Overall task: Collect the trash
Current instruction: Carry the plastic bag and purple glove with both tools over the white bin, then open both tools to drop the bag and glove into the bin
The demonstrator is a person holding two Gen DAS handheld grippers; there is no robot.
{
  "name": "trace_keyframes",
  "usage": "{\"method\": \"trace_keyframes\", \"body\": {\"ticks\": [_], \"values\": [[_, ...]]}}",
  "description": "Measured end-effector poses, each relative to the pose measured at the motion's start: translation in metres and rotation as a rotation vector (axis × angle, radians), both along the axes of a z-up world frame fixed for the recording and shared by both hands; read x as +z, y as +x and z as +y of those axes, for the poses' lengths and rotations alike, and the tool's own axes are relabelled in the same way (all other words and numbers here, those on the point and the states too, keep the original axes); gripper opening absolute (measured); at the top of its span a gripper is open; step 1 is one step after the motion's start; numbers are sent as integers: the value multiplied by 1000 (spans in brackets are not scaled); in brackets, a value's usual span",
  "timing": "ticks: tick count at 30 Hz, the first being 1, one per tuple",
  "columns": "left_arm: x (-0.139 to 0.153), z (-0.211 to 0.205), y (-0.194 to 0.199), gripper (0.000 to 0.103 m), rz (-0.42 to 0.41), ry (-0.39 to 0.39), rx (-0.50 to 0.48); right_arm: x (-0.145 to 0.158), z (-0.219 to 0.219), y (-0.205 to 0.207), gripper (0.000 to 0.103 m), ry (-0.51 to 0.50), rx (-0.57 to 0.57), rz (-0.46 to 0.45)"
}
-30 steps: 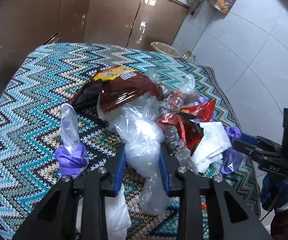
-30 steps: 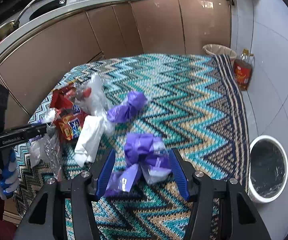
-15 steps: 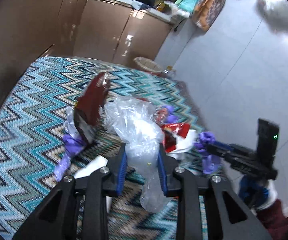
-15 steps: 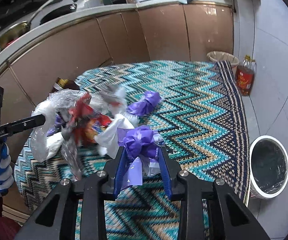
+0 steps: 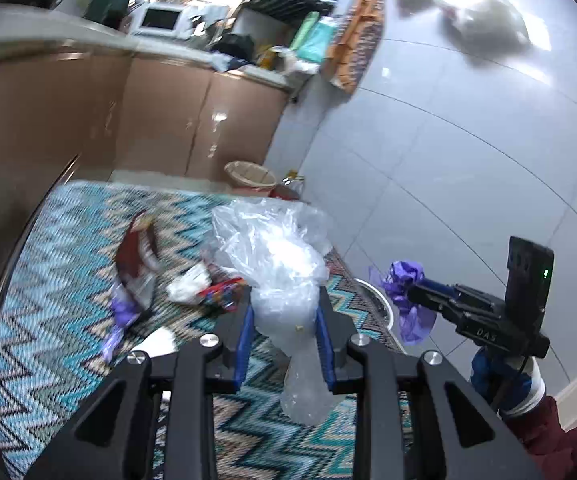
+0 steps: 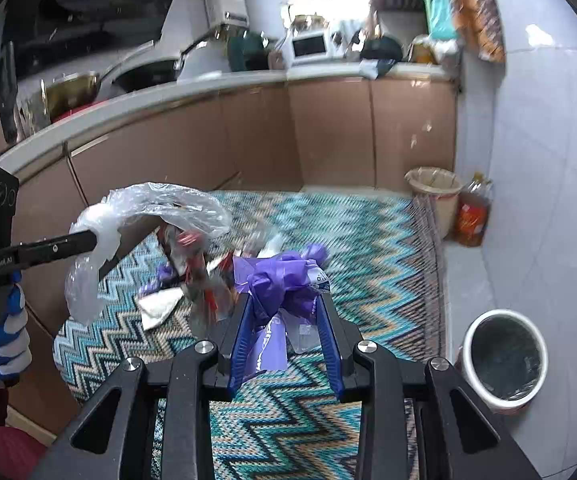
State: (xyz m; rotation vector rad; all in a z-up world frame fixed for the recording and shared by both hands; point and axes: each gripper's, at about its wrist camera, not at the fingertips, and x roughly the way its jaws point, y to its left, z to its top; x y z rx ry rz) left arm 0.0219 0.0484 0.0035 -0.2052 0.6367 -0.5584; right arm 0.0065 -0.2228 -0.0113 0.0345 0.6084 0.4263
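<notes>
Clear plastic bag [image 5: 284, 280] pinched in left tongs [image 5: 284, 332]; purple wad [image 6: 284, 284] clamped in right tongs [image 6: 284, 320].

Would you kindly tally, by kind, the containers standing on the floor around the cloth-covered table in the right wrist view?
Waste bins: 2, the white bin and the beige bin
Bottles: 1, the oil bottle
Total: 3
</notes>
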Motion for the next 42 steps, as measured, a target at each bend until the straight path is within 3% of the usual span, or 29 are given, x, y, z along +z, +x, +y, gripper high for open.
{"method": "trace_keyframes", "body": {"ticks": [6,12,19,27,33,36,38,42], "values": [[21,-79,6,26,-20,84,-127,22,-57,-18,30,20,-127,-75],[17,-184,39,26,30,203,-266,18,-142,-20,30,51,-326,-69],[-15,-314,101,27,80,332,-398,-1,-210,10,30,22,-468,-23],[-72,-425,172,29,176,403,-433,-47,-274,67,31,-1,-564,75],[-107,-474,207,34,243,414,-431,-80,-310,100,34,1,-628,146],[-123,-489,220,44,280,401,-424,-98,-323,115,37,-7,-641,180],[-134,-497,228,50,299,389,-415,-107,-333,125,46,0,-653,205],[-148,-502,239,52,325,368,-395,-119,-345,136,50,18,-669,235]]}}
